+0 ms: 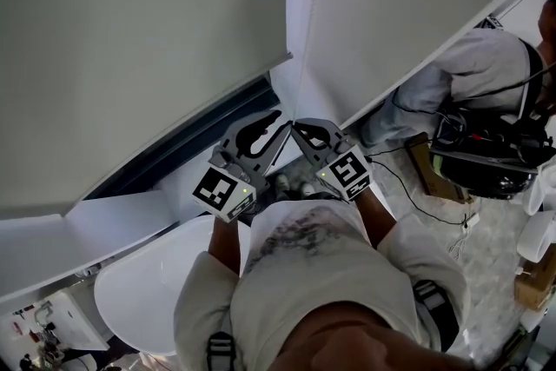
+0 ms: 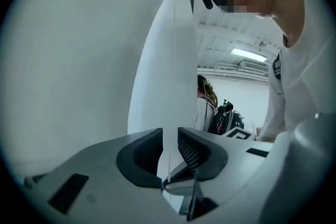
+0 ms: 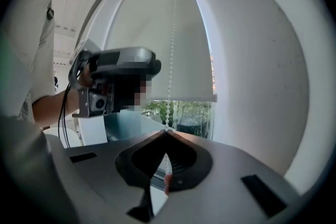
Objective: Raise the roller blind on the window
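The roller blind (image 3: 157, 39) hangs over most of the window, its bottom bar (image 3: 181, 98) just above a strip of bare glass. Its white bead chain (image 3: 169, 60) drops straight to my right gripper (image 3: 165, 132), which is shut on it at the jaw tips. My left gripper (image 2: 169, 139) is open, with the chain (image 2: 168, 113) running through the gap, touching neither jaw. In the head view both grippers, left (image 1: 280, 124) and right (image 1: 298, 128), meet tip to tip under the gap between two blinds (image 1: 139, 39).
A second blind (image 1: 408, 4) hangs to the right. A person (image 1: 486, 65) crouches at the right beside dark equipment (image 1: 486, 156) and floor cables. A white round table (image 1: 148, 282) stands at lower left. A hand-held camera (image 3: 115, 81) shows left of the chain.
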Tool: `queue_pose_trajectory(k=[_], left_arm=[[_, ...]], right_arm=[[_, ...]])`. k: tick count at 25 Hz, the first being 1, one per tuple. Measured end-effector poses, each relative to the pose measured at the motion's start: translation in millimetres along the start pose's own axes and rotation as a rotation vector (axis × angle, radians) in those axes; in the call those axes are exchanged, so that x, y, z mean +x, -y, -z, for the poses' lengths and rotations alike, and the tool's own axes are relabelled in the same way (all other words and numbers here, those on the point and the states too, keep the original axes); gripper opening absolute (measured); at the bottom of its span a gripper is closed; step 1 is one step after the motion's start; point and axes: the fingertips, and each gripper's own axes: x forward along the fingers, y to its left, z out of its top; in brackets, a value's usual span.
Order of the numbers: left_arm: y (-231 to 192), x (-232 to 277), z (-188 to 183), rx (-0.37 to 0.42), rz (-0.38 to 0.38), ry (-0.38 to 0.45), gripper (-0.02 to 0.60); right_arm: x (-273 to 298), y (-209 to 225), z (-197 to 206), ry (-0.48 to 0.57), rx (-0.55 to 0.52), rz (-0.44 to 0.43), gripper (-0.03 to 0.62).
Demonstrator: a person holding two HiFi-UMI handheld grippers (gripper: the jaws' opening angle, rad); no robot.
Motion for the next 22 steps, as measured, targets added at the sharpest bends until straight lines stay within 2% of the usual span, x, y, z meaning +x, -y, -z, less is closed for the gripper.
queue_pose_trajectory(k=[4,9,11,12,22], left_arm=[[7,12,-45,0.032,0.046,0.045,0.081],[3,22,-87,0.084,0.058,0.081,0.081],[2,25,-92,0.098,0.052,0.079,0.062],[1,26,-93,0.102,0.044,0.078,0.017],[-2,25,-81,0.070,-0.008,0.086,0.008]], right_arm=[[1,-4,-1,0.003,-0.001,-0.004,0.061],[6,-10,-6,0.003,-0.005,-0.008,0.061],[6,-11,-6,0.003,-0.005,-0.007,0.061],[6,-11,-6,0.003,-0.005,-0.007,0.061],[10,-9,2,-0.019,-0.009,-0.010,0.061]])
